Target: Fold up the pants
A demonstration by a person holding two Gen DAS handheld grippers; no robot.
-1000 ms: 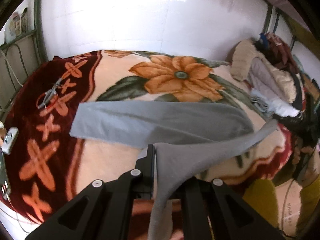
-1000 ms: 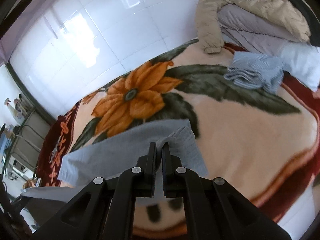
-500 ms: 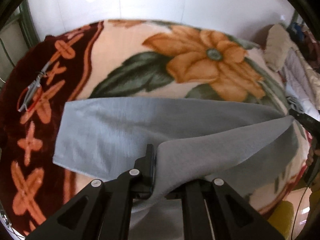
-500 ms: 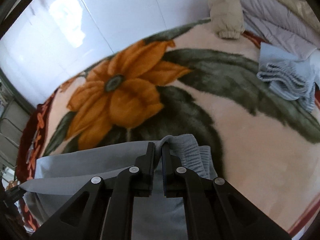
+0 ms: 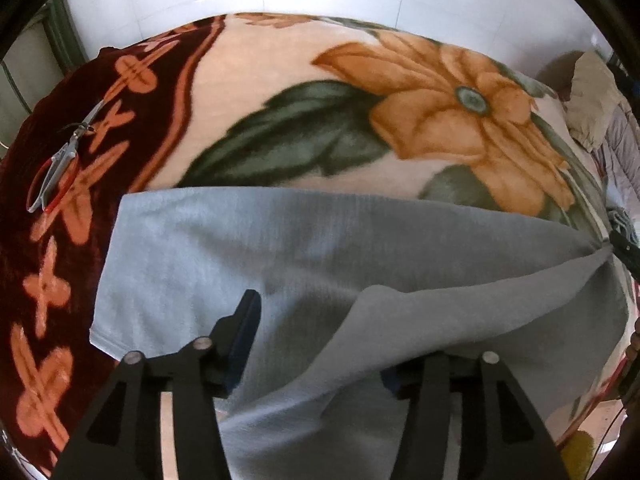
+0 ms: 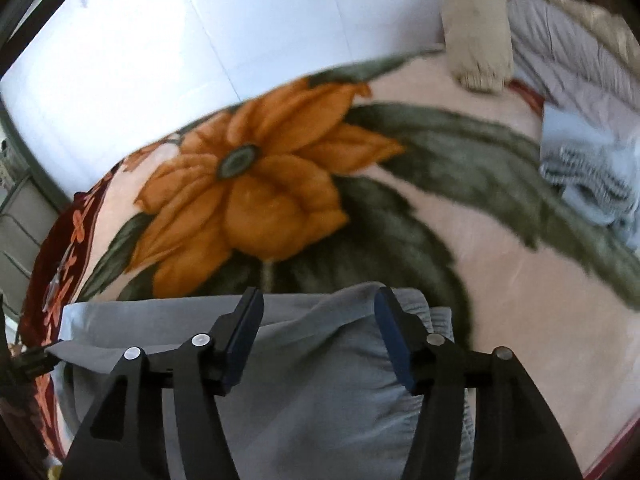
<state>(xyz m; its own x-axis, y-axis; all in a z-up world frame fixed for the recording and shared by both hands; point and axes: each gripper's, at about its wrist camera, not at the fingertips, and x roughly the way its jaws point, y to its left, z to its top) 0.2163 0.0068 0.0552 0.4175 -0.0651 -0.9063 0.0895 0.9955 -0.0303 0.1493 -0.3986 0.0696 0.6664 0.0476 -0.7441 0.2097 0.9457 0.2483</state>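
As both tools stood agape, left tool (image 5: 316, 336) and right tool (image 6: 318, 328) gripping nothing, soft grey knit pants (image 5: 280, 248) lay doubled on floral fleece bed blanket (image 5: 256, 92); judged: smooth fold flat, align leg edges.

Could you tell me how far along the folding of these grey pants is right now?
Done, apparently: one leg of the grey pants has been brought over the other on the floral blanket. In hand: both the left tongs and the right tongs stand open, so the fabric looks just released. Left: the pants lie full length, waistband to cuff, so the crosswise folds remain.
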